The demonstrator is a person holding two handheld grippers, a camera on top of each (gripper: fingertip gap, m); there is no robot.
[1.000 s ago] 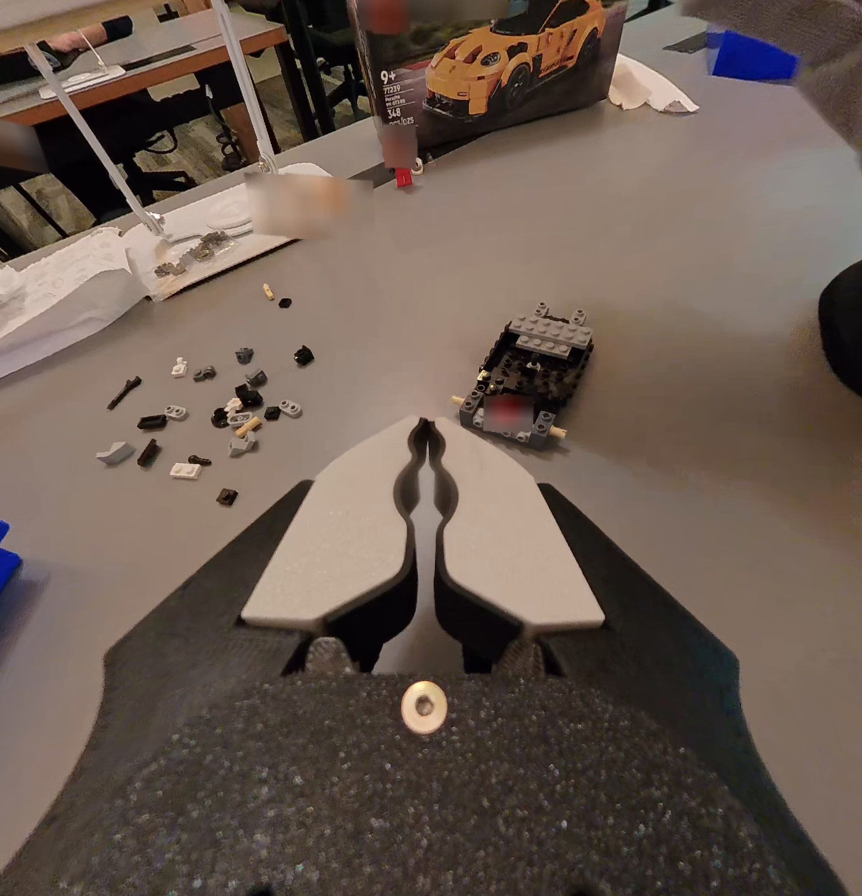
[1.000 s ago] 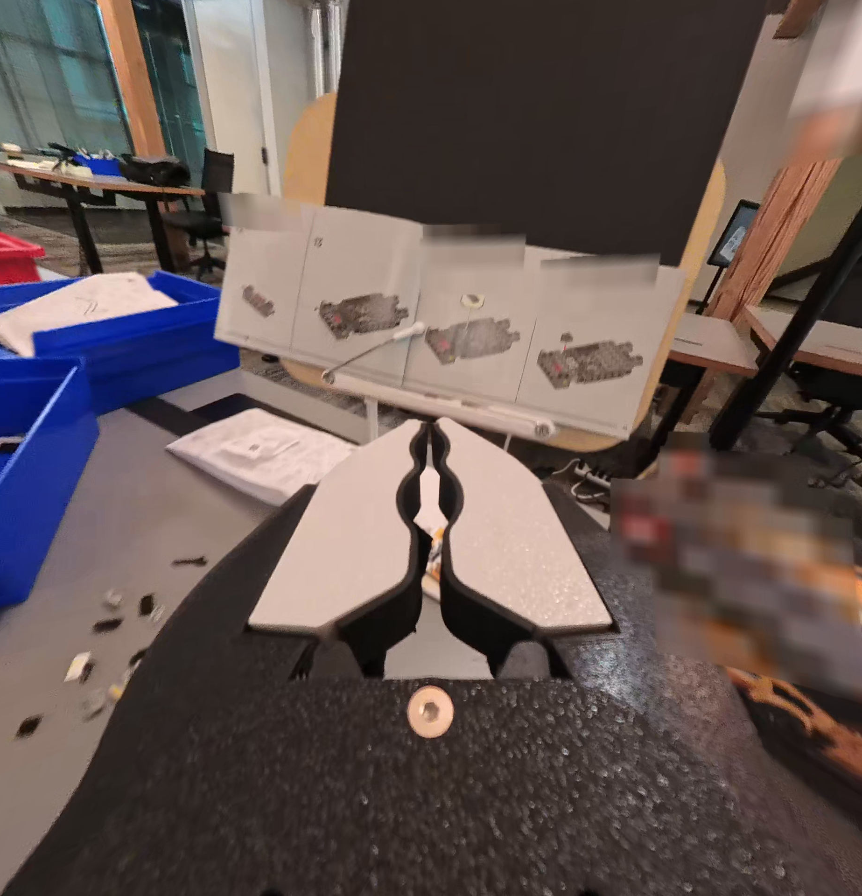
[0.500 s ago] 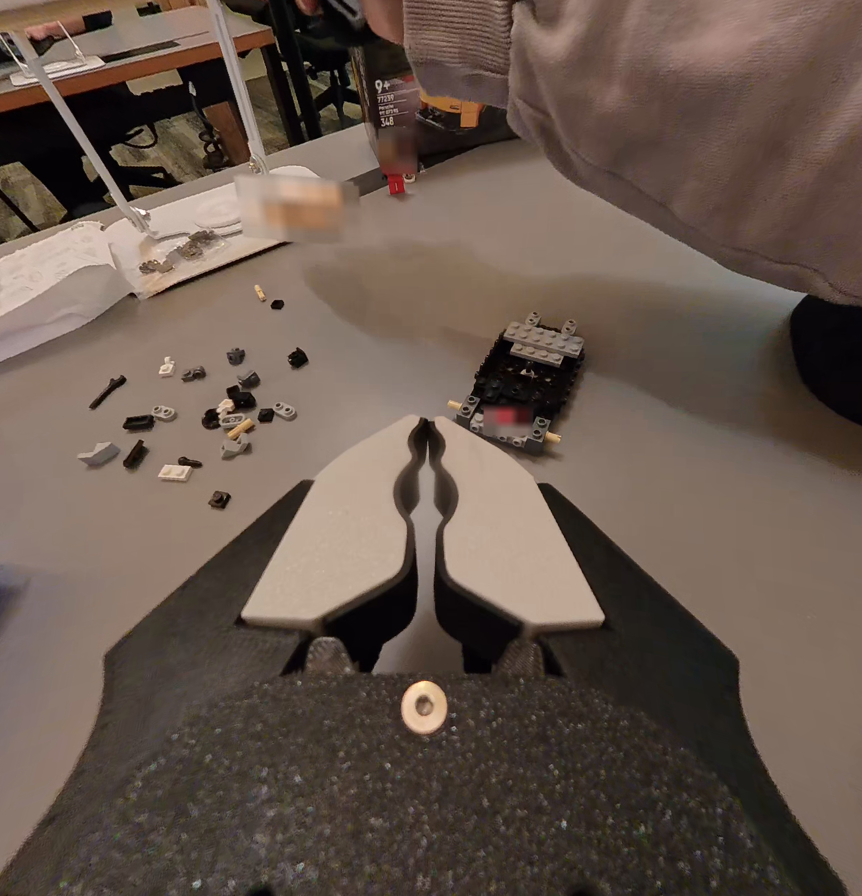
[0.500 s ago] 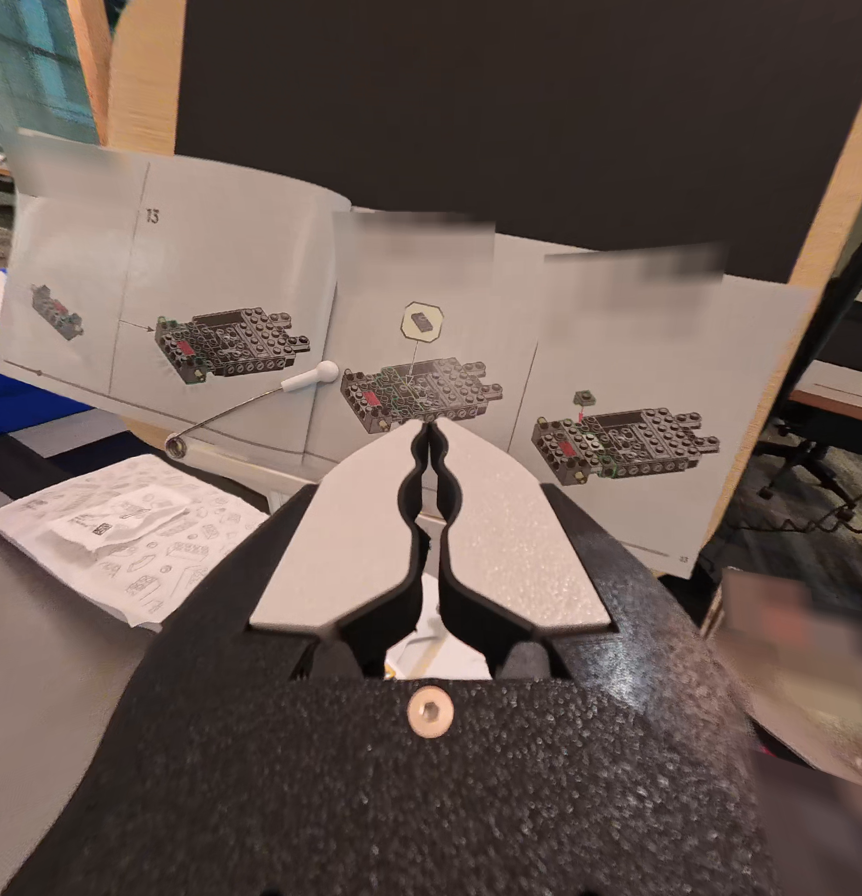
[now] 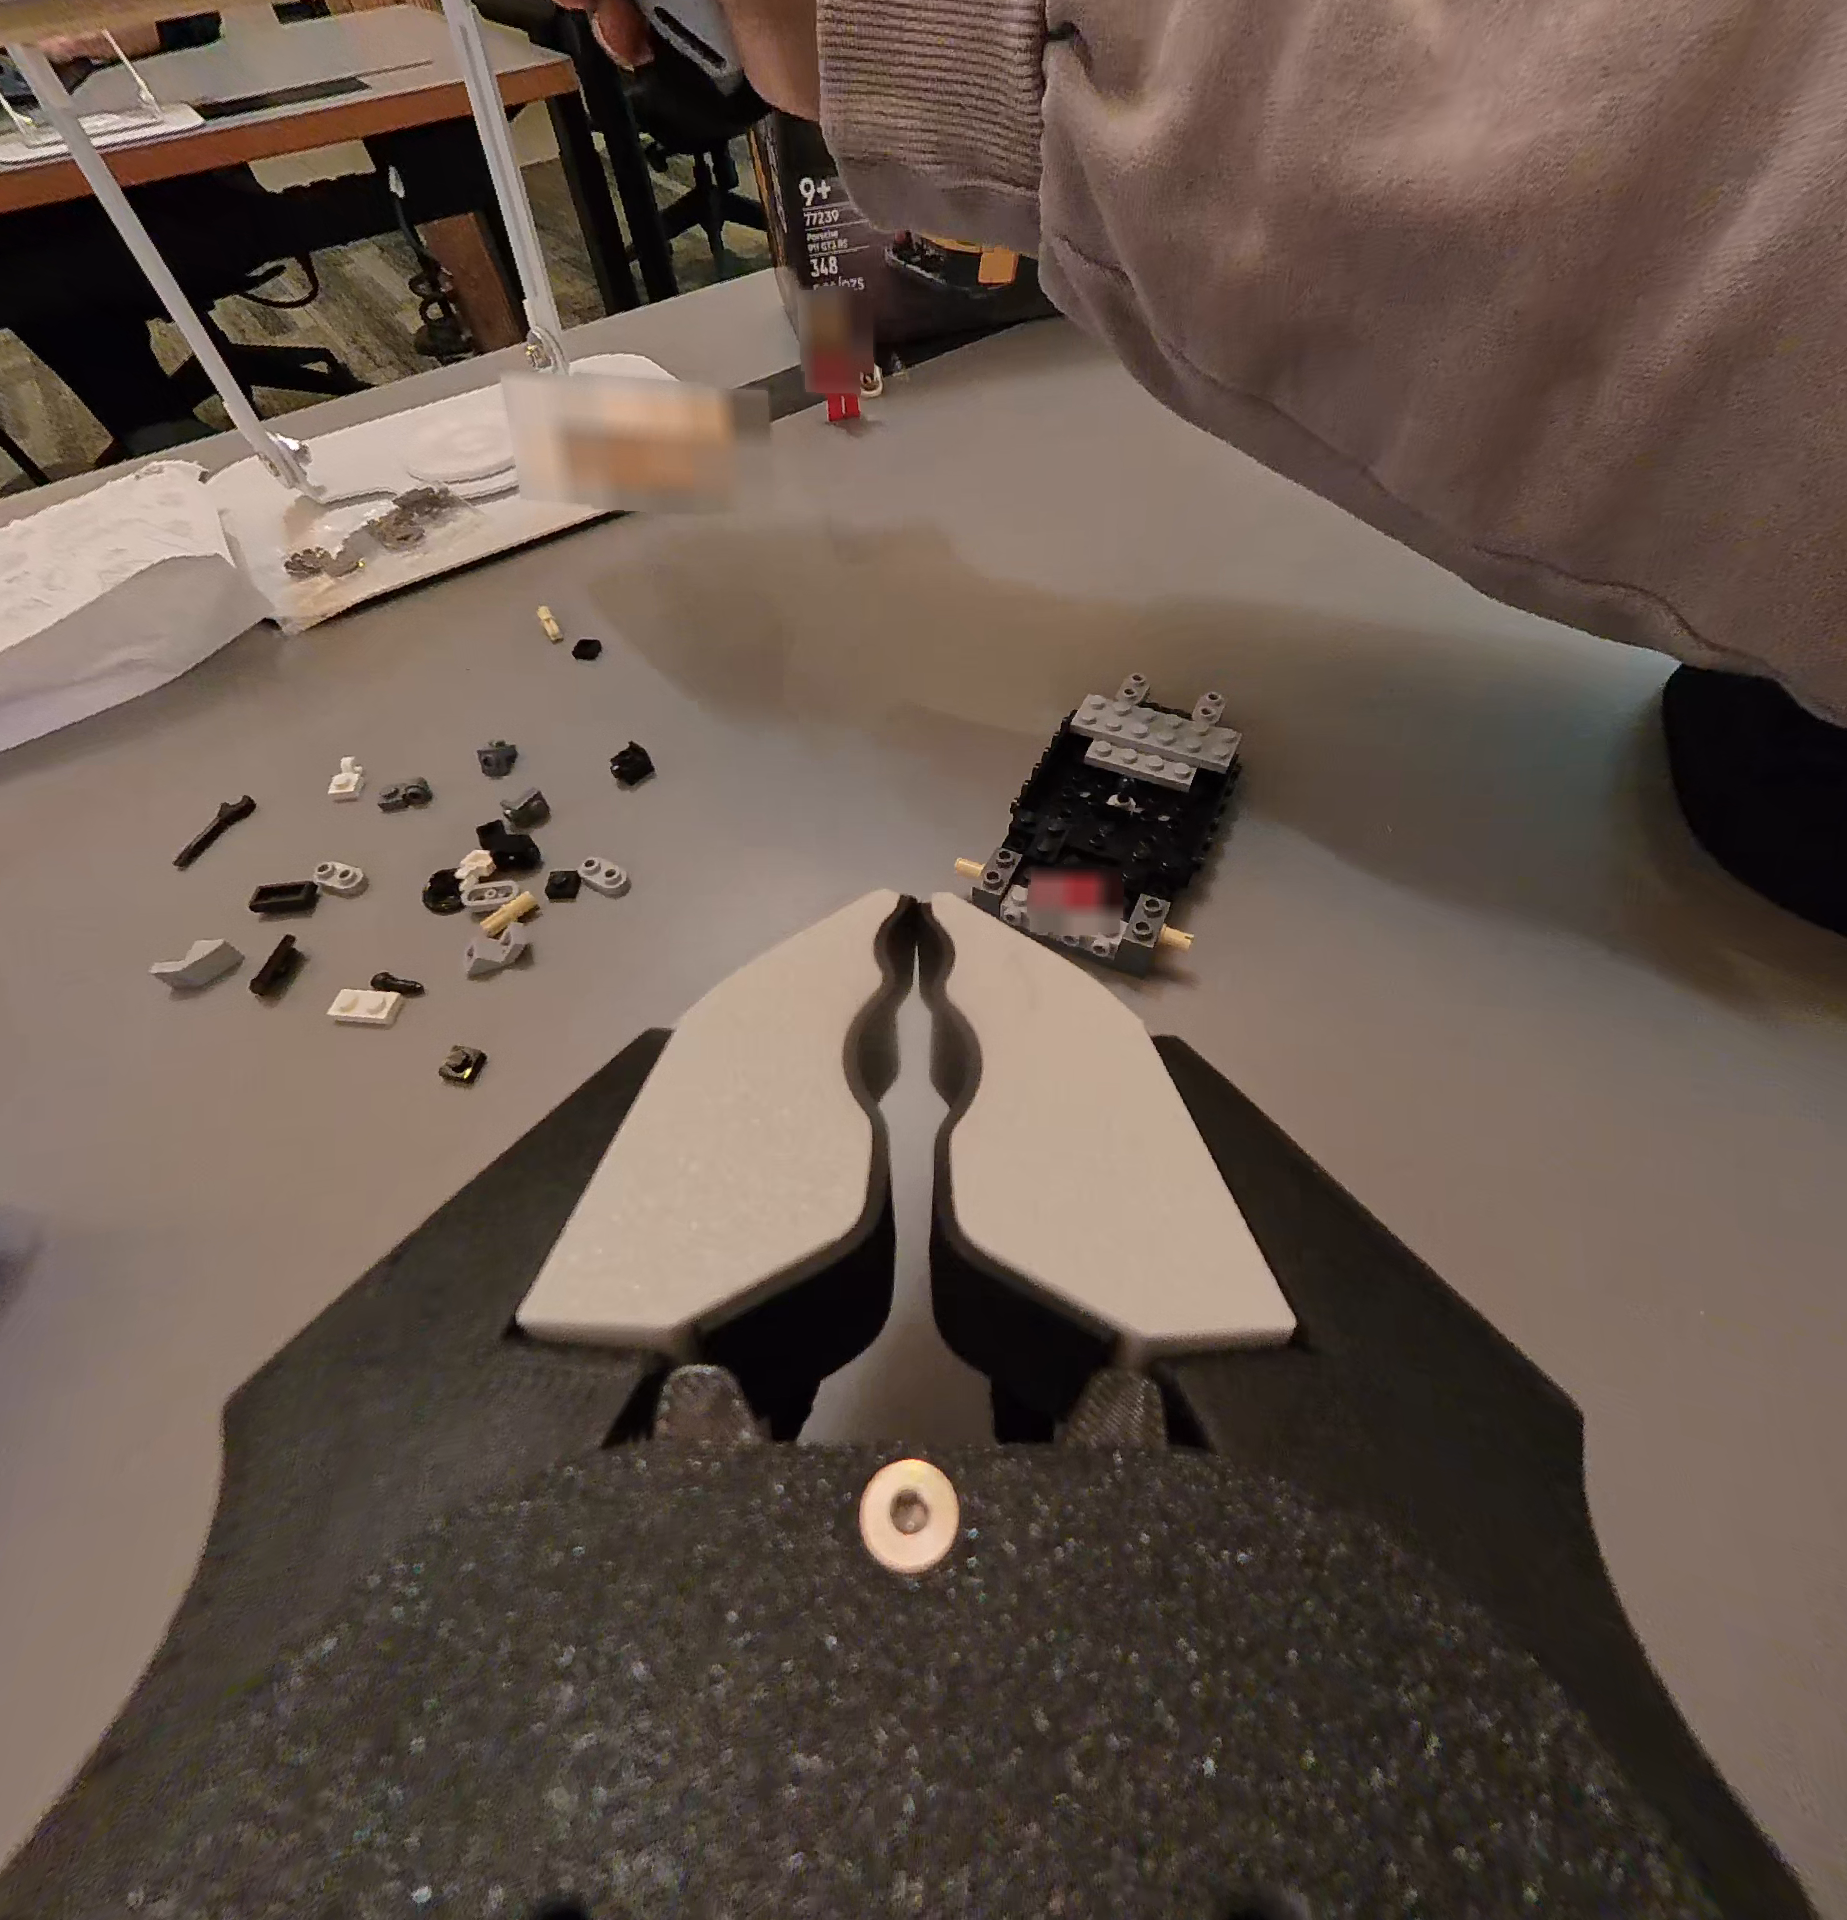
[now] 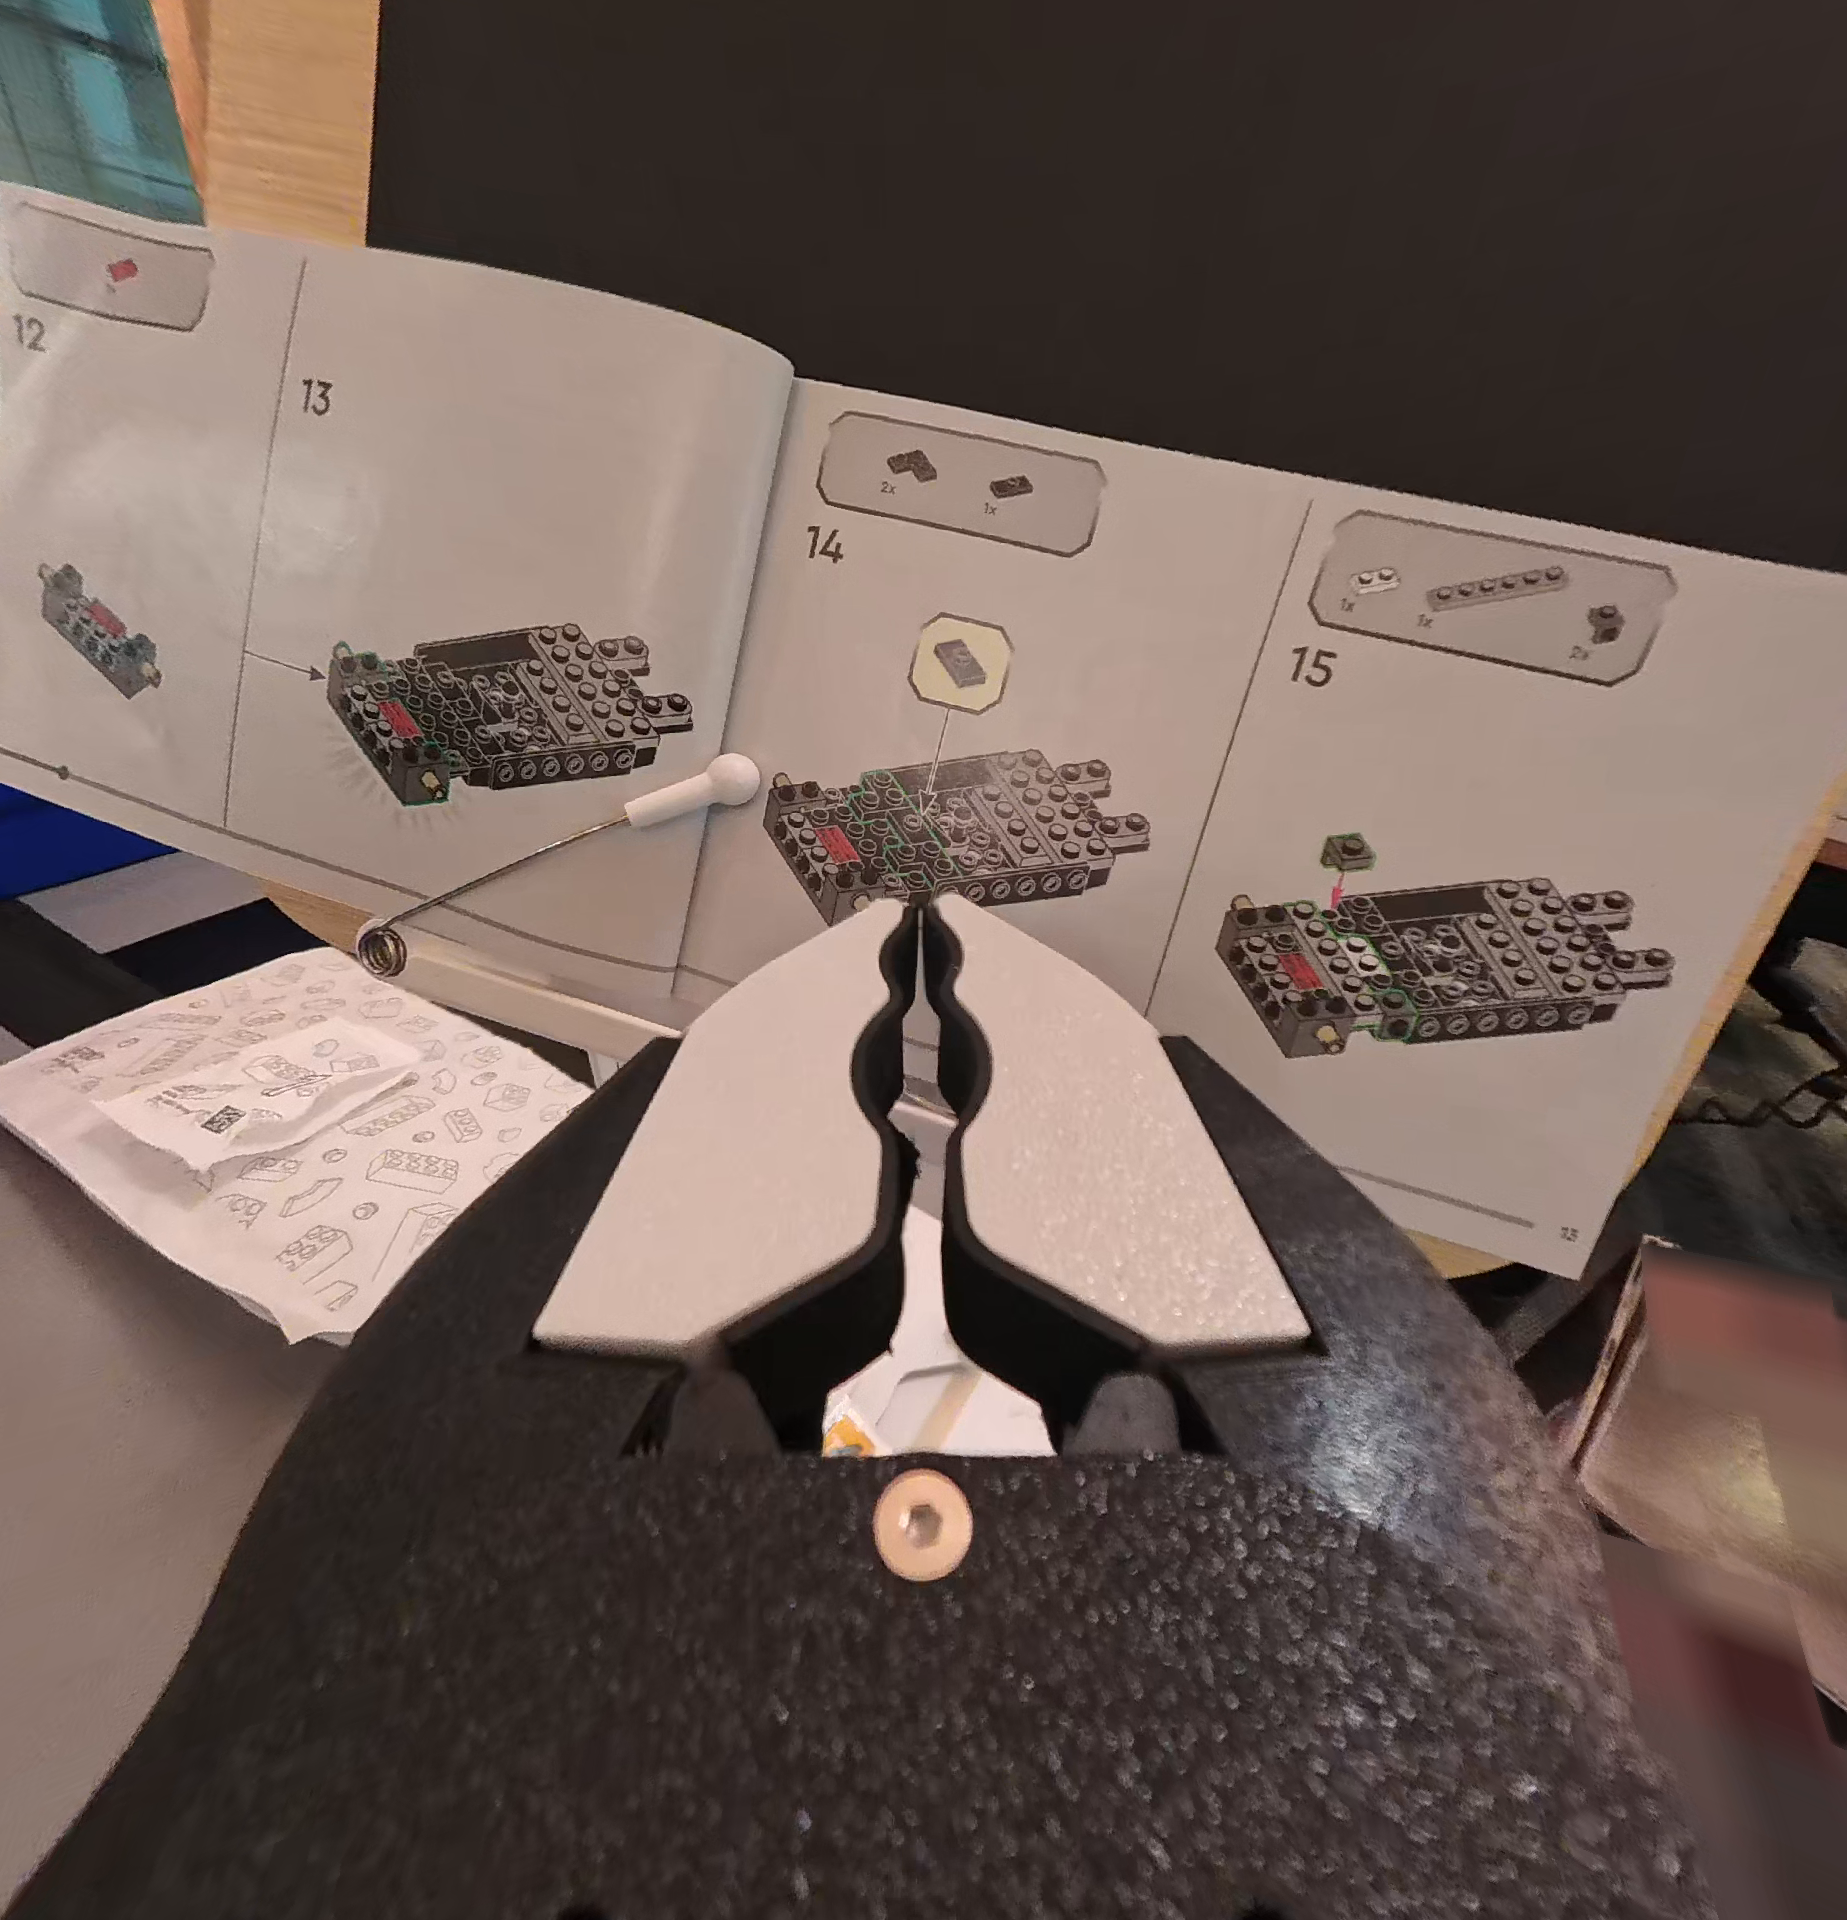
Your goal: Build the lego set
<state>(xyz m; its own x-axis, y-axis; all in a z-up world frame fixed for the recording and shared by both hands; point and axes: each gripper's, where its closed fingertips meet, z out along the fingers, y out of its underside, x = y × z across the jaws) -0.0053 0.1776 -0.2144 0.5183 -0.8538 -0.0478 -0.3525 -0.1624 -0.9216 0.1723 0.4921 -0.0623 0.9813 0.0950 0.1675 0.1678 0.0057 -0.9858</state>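
We hold our left gripper (image 5: 917,906) above the smooth grey table (image 5: 1314,1195), its pale, grainy fingers (image 5: 732,1153) pressed together at the wavy tips with nothing between them. At the table's left side lies a scatter of loose pieces (image 5: 420,883): small black, grey, white and tan plastic bits, some flat, some studded, one a thin black rod. Beyond them, toward the far left edge, a crumpled white paper bag (image 5: 77,603) rests by a clear packet of dark parts (image 5: 368,540). The half-built car base (image 5: 1106,821), a flat black and grey studded block with tan pins at its near corners, sits just ahead and right of the left gripper's tips, apart from them. A soft ribbed sleeve (image 5: 1418,291) reaches across above it, hiding most of the dark box (image 5: 836,239) at the far edge.

Our right gripper (image 6: 917,912) is likewise closed at the tips and empty, pointing at the open booklet (image 6: 545,499), whose smooth grey pages curve on a stand, pinned on the left page by a thin wire arm with a white knob (image 6: 690,795). The printed paper bag (image 6: 264,1132) lies flat below the booklet's left page. The car base is out of this view.
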